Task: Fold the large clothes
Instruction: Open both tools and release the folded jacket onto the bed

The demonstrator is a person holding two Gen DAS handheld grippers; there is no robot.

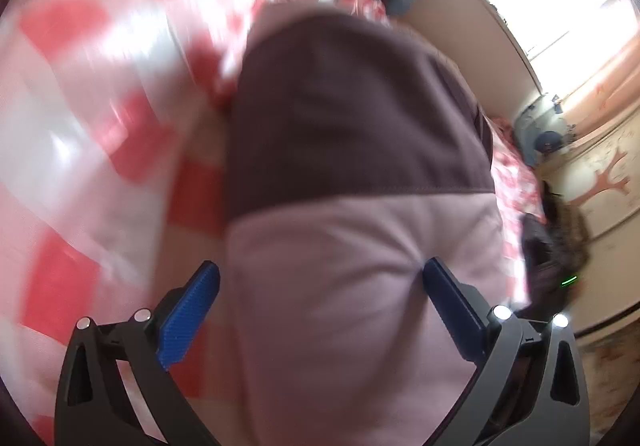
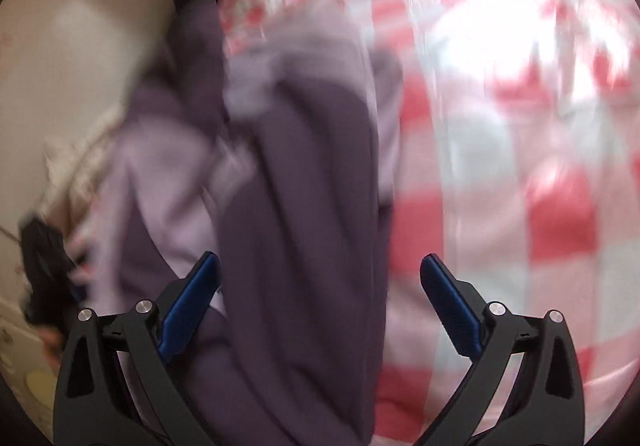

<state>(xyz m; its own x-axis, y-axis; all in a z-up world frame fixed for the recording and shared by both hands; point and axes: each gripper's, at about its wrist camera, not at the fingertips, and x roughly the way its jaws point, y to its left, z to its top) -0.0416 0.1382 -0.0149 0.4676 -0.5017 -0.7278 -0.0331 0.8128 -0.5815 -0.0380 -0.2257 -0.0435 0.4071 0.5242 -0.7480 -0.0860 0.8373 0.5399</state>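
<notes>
A two-tone garment [image 1: 360,205], dark purple in one part and pale lilac in the other, was seen lying on a red-and-white checked sheet [image 1: 92,117] that covered the bed. In the left wrist view it filled the middle of the frame, its lilac part nearest the left gripper [image 1: 320,290] and its dark part beyond. That gripper was spread wide, one blue finger [image 1: 192,314] at each side of the lilac cloth, and nothing was seen to be pinched between them; whether the cloth was touched could not be told.

In the right wrist view the garment [image 2: 304,205] was seen bunched into long dark folds with lilac cloth at the left. The right gripper [image 2: 320,286] was likewise held wide open above or against the dark fold, with nothing held. Both pictures were blurred, so seams and edges could not be made out well.

The step in hand was judged to be the taking of a fresh hold for a fold. It would be done well if an edge or corner were found first, not the middle of a bunched fold, and if both layers were pinched together. The two holds should be set level, and the cloth kept taut between them, so that the fold falls straight and the sheet is not caught up too.
</notes>
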